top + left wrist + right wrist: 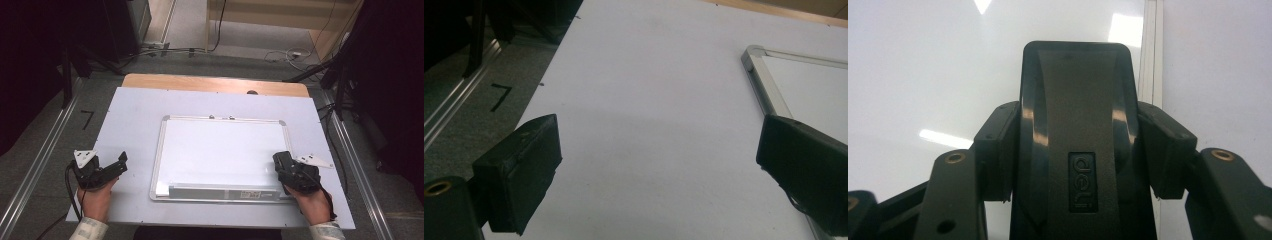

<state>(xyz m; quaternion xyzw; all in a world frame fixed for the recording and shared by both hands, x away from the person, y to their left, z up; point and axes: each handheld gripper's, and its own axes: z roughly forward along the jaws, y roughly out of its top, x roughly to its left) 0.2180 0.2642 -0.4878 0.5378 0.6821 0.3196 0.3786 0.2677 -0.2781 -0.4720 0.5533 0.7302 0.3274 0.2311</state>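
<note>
A white whiteboard (220,150) with a silver frame lies flat in the middle of the table. My right gripper (282,164) hovers at the board's lower right corner, shut on a black board eraser (1078,115) that stands between its jaws, over the board's surface (923,75) near the frame's edge (1152,60). My left gripper (121,164) is off the board's left side, above the pale table sheet. In the left gripper view that gripper (659,165) is open with nothing between its jaws, and the board's corner (764,85) lies ahead to the right.
A pale sheet (130,115) covers the wooden table (210,82). A grey pen tray (225,192) runs along the board's near edge. Metal rails (40,165) flank the table on the floor, and cables (285,55) lie beyond the far edge.
</note>
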